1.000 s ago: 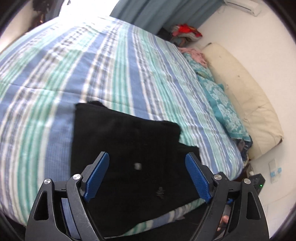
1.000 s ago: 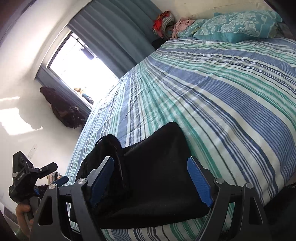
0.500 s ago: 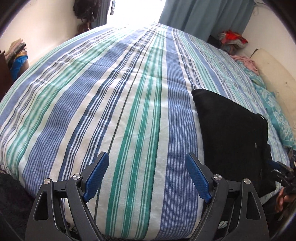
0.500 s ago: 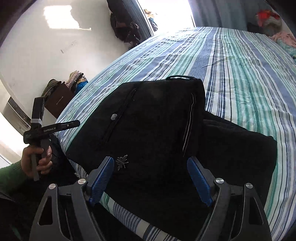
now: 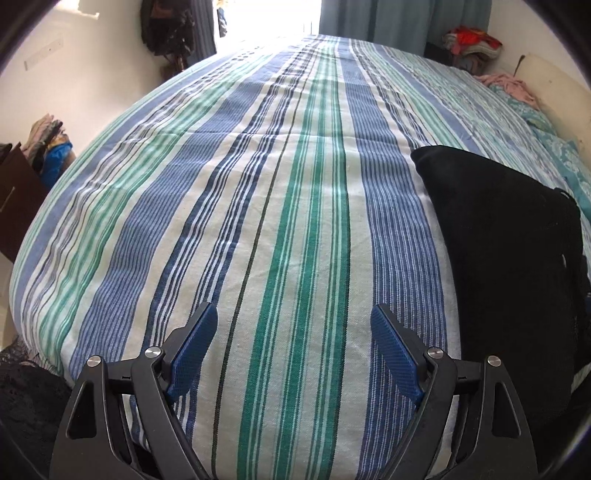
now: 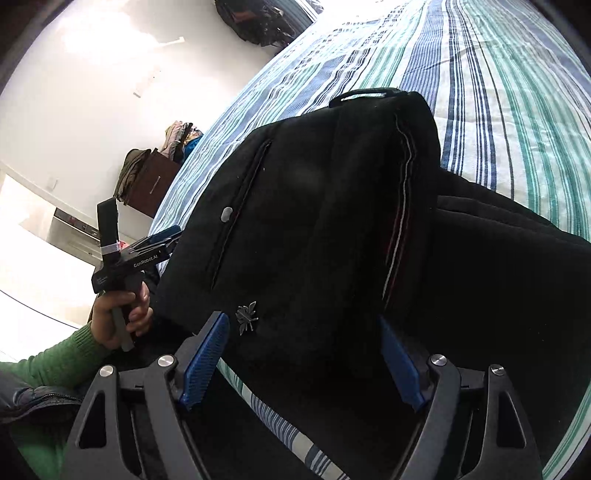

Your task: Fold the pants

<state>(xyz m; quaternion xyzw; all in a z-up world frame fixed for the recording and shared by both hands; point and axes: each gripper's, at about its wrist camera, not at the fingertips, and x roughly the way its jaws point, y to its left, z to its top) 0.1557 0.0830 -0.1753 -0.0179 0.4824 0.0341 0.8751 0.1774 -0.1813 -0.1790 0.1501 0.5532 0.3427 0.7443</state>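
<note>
Black pants [image 6: 332, 206] lie folded into a thick stack near the front edge of the striped bed [image 6: 517, 92]; a pocket slit, a white button and a small silver insect emblem show on top. In the left wrist view the pants [image 5: 509, 236] lie at the far right. My right gripper [image 6: 303, 350] is open and empty, just above the stack's near edge. My left gripper [image 5: 291, 347] is open and empty over bare bedspread [image 5: 295, 206], left of the pants. It also shows in the right wrist view [image 6: 147, 247], held in a hand beside the bed.
Teal pillows [image 5: 554, 136] and a pile of clothes [image 5: 472, 40] are at the bed's far right. A dark wooden cabinet [image 6: 151, 181] with clothes on it stands by the white wall on the left. Curtains and a bright window [image 5: 273, 18] are behind the bed.
My left gripper swung left off the pants to bare bedspread. My right gripper turned towards the stack and moved closer over it. Both stayed open.
</note>
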